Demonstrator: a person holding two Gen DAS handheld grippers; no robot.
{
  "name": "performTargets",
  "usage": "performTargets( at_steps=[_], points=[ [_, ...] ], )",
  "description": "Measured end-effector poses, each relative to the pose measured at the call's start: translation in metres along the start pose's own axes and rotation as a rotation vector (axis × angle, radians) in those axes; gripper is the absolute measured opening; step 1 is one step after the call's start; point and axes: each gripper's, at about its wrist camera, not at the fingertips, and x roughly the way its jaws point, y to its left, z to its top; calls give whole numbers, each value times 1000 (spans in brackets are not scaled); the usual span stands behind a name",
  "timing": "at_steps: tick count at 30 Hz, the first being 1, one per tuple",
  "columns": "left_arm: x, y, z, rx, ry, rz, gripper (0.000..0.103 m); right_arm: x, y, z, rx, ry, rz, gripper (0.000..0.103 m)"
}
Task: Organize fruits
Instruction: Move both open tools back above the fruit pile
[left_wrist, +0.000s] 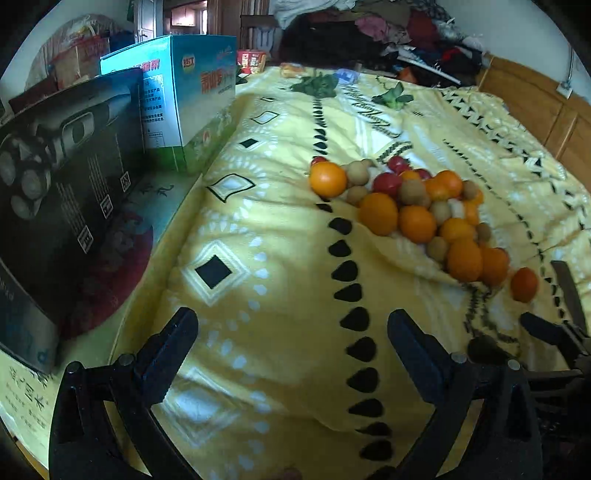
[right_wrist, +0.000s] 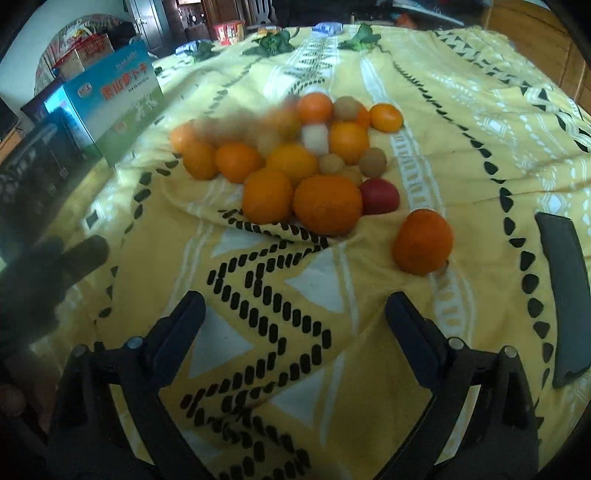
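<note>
A pile of oranges (left_wrist: 378, 213), small brown round fruits (left_wrist: 412, 191) and red fruits (left_wrist: 386, 183) lies on a yellow patterned bedspread (left_wrist: 280, 236). One orange (left_wrist: 523, 284) lies apart at the pile's right end. In the right wrist view the pile (right_wrist: 327, 205) is ahead and the lone orange (right_wrist: 423, 242) sits just beyond the right finger. My left gripper (left_wrist: 291, 332) is open and empty, short of the pile. My right gripper (right_wrist: 295, 314) is open and empty; it also shows at the left wrist view's right edge (left_wrist: 554, 332).
A black box (left_wrist: 62, 192) and a blue-green carton (left_wrist: 188, 99) stand along the bed's left side. Green leafy items (left_wrist: 316, 85) lie at the far end. A dark flat object (right_wrist: 565, 295) lies on the right. Clothes are heaped behind; a wooden headboard (left_wrist: 532, 99) is on the right.
</note>
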Motion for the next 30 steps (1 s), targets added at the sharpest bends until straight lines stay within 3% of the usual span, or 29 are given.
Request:
performTargets(
  at_steps=[6,11,15,18,21,30],
  points=[
    [7,-14,-4,83,10,89,102,14,-3,-12,-9,-21,-15,103],
    [4,-28,-2,110,8,41,102,10,-12,-16,14,-24,19,103],
    [8,-41,1,138,39,-57,102,2,-24,-18,62,-33,15,103],
    [25,-52,-3,164,96,-61,103,4,-28,-21,60,-20,5,103],
    [31,-48,-2,123,84,-77,103,9,-22,-19,30,-4,-20,103],
    [32,-48,-6,121,49,-81,103,10,-23,-25,44,-53,-16,103]
  ],
)
